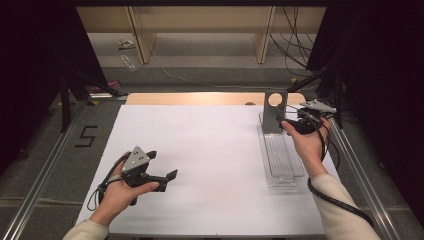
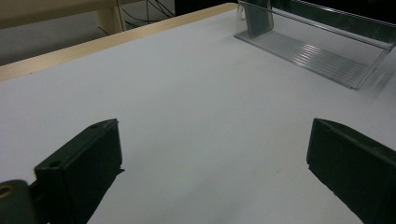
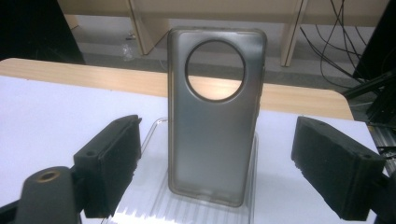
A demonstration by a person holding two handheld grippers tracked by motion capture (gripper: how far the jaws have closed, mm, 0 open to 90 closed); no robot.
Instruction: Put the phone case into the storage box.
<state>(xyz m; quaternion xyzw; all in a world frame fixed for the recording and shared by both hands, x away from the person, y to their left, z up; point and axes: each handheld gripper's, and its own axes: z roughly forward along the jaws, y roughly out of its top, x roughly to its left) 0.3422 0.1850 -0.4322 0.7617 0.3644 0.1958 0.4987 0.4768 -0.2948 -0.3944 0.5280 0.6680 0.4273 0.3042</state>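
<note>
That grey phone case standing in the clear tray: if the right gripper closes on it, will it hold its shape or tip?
The phone case looks thin, translucent and empty, so it is probably light and may flex when squeezed. It stands upright on its short edge in the clear tray, so a nudge could tip it. The right gripper has its jaws open either side.

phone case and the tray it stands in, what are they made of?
Phone case: looks like soft translucent plastic, smoky grey, semi-matte; light shows dimly through it, and the edges and camera hole are rounded. Silicone or TPU is a guess. Tray: clear hard plastic, glossy, with a ribbed floor; the white table shows through it. Acrylic or similar, can't tell which.
</note>
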